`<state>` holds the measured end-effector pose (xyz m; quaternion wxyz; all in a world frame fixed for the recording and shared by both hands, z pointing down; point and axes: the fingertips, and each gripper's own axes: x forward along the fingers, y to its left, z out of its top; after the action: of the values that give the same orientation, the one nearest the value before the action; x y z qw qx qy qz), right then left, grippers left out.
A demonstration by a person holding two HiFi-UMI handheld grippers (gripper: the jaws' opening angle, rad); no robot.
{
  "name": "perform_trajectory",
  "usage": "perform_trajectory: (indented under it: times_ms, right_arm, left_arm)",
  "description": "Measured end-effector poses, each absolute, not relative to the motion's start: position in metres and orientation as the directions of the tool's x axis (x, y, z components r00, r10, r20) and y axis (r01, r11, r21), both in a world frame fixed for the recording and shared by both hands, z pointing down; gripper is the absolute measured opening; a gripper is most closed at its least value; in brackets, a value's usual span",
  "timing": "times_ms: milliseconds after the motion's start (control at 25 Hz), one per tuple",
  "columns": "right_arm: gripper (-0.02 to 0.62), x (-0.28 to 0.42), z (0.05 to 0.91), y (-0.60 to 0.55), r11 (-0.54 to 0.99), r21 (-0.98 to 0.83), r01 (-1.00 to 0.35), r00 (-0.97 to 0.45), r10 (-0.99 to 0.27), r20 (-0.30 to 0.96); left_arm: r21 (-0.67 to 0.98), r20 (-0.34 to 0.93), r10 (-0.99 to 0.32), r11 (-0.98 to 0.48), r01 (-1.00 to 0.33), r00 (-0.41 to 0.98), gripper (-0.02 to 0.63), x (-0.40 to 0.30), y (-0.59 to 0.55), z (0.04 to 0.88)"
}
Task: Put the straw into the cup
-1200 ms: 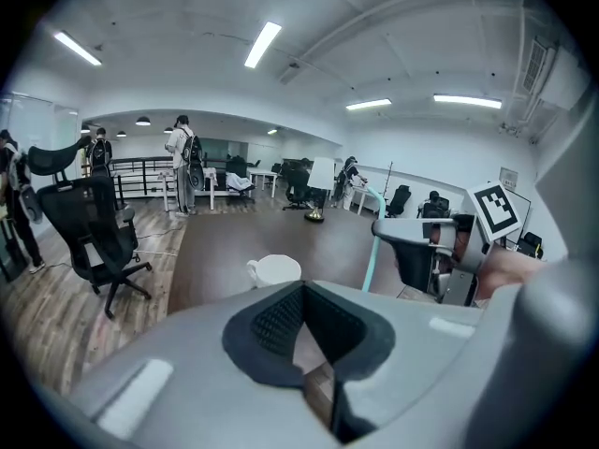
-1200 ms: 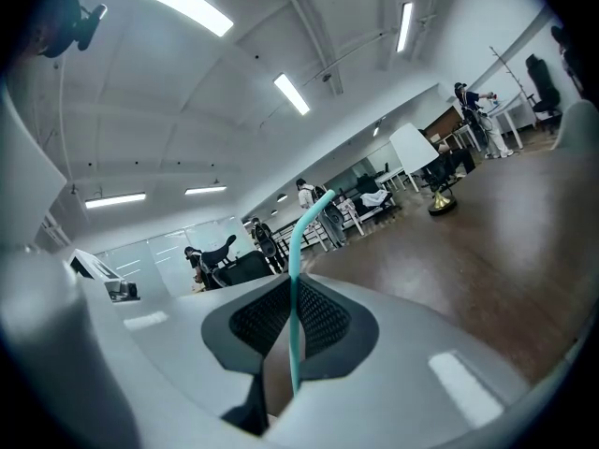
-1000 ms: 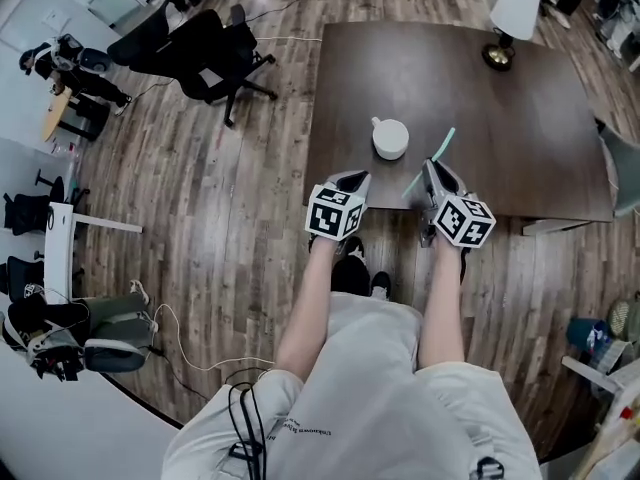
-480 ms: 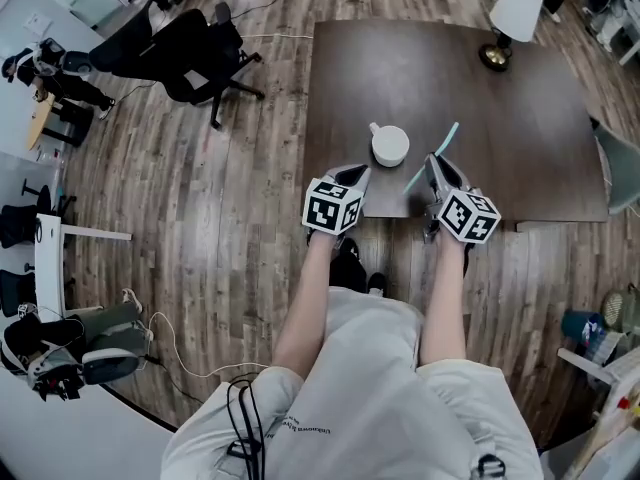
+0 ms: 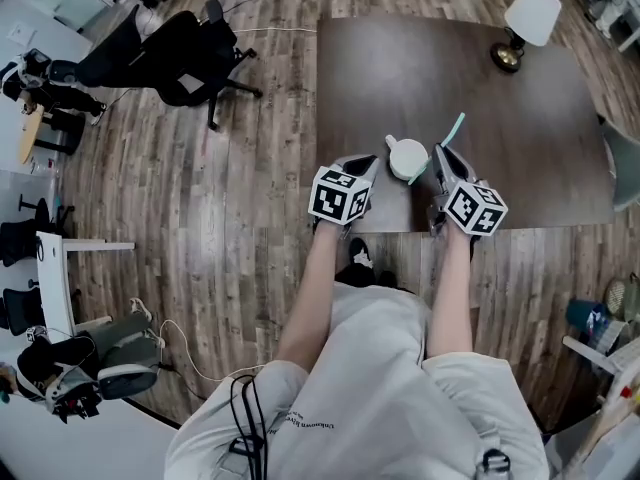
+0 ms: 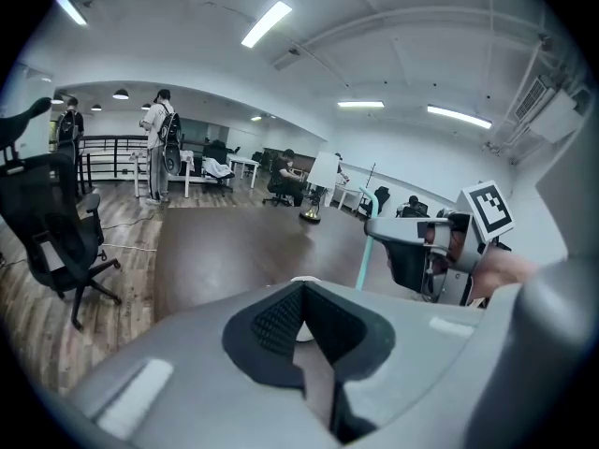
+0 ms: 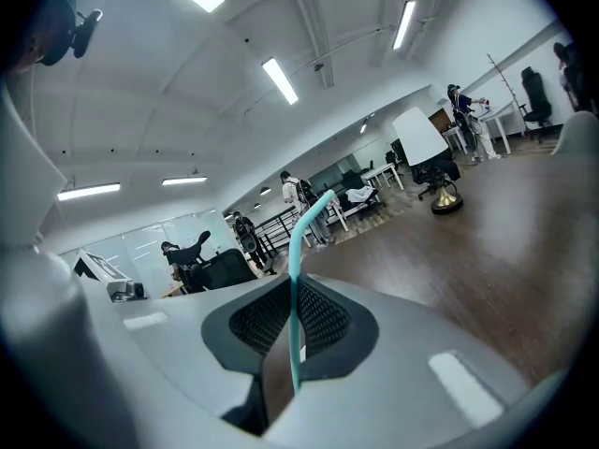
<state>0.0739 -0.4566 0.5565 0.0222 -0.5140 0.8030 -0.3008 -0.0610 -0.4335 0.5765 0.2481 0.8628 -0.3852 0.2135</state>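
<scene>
Room: open office with a wood-plank floor; a dark brown table (image 5: 520, 138) lies ahead of both claws, with a lamp (image 5: 525, 23) at its far side and a black office chair (image 5: 170, 53) well off beyond the left claw's outer side
Right claw (image 7: 290, 325): jaws pressed together on the teal straw (image 7: 294, 279), which runs up between the pads and bends over at its top; in the head view the straw juts past the claw at both ends, tilted
Left claw (image 6: 304, 330): jaws closed together with nothing clamped between them
Cup (image 5: 408, 158): white, with a handle, standing near the table's near edge between the two claws, just ahead of the left claw's tips and just beside the right claw's inner side
Step in hand: judged to be carrying the straw to the cup mouth; the straw is not yet inside
Doing it well: the right claw should tip until the straw's lower end points down, centre that end over the mouth, then lower it in before the jaws part; the cup sits close to the edge, so a sideways knock could shove it off, and the left claw is near enough to steady it
Writing: no brand or label can be read on cup or straw; the marker cube (image 5: 473, 208) on each claw bears only black-and-white squares; the print on the person's grey garment (image 5: 360, 388) is too small to read
</scene>
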Motion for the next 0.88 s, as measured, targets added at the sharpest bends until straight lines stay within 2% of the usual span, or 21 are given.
perform_trajectory:
  times_ms: [280, 880]
  right_arm:
    - [0.046, 0.059, 0.574, -0.470, 0.266, -0.464, -0.845, -0.438, -0.842, 0.316]
    - [0.046, 0.059, 0.565, -0.497, 0.270, -0.422, -0.865, -0.419, -0.852, 0.315]
  left_arm:
    - [0.331, 0.535, -0.549, -0.563, -0.757, 0.642, 0.001, -0.091, -0.465, 0.592]
    - [0.328, 0.523, -0.506, -0.624, -0.710, 0.686, 0.001, -0.070, -0.487, 0.588]
